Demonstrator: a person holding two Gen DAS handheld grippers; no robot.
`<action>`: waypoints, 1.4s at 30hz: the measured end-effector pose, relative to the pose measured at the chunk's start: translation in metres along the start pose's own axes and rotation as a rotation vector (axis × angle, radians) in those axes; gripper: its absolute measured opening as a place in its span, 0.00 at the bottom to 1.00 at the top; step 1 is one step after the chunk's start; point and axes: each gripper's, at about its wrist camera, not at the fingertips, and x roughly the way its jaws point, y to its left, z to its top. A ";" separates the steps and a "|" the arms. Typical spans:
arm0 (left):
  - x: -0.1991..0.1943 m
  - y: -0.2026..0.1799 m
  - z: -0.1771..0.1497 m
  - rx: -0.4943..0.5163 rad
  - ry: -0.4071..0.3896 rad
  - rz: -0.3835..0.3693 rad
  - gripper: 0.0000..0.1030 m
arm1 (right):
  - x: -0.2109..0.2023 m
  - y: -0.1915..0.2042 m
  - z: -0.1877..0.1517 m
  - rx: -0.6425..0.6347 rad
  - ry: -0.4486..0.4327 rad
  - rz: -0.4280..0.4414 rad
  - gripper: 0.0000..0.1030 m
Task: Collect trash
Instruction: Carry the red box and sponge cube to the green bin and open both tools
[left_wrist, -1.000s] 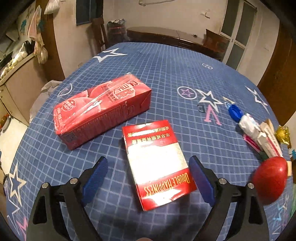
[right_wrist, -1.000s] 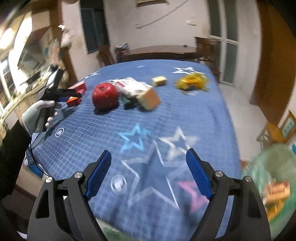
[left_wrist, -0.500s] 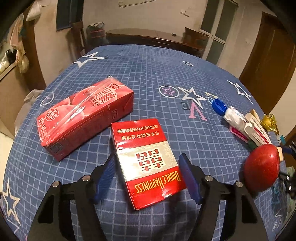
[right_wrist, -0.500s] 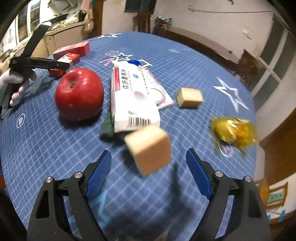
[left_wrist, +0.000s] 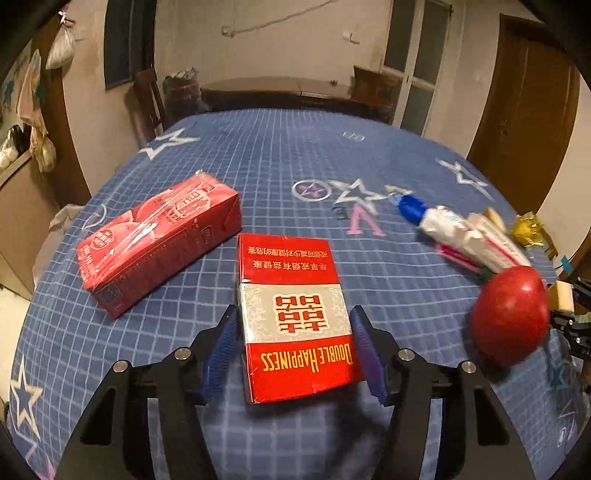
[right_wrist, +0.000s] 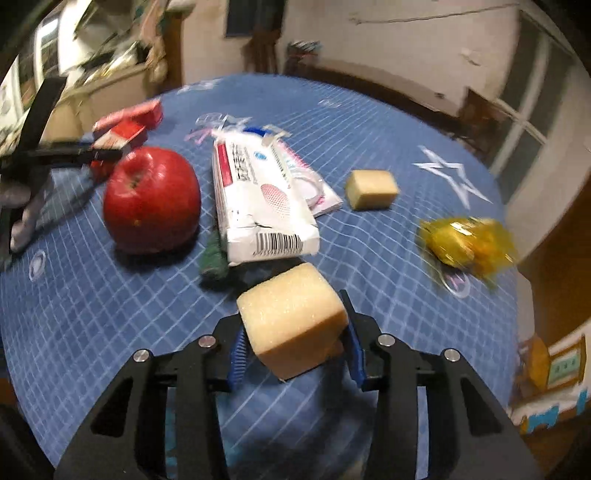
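Observation:
A red and silver cigarette pack lies flat on the blue tablecloth. My left gripper straddles it; its jaws are closing, with the blue pads close beside the pack's long sides and a thin gap still showing. A red juice carton lies just left of it. In the right wrist view a tan foam block sits tilted between the pads of my right gripper. Those jaws are closing and press on the block's sides.
A red apple, a white toothpaste box over a green object, a second foam block and a yellow wrapper lie beyond the right gripper. A gloved hand shows at far left. The table edge curves close on the right.
The left gripper moved forward over the cigarette pack and its jaws narrowed around it. The right gripper swung across the table to the near foam block and closed onto it.

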 end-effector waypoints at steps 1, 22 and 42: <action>-0.009 -0.005 -0.004 0.004 -0.025 0.000 0.60 | -0.006 0.001 -0.001 0.020 -0.015 -0.011 0.39; -0.178 -0.217 -0.055 0.233 -0.359 -0.340 0.60 | -0.193 0.026 -0.081 0.370 -0.343 -0.272 0.39; -0.175 -0.413 -0.067 0.414 -0.291 -0.616 0.60 | -0.275 -0.078 -0.160 0.497 -0.298 -0.525 0.39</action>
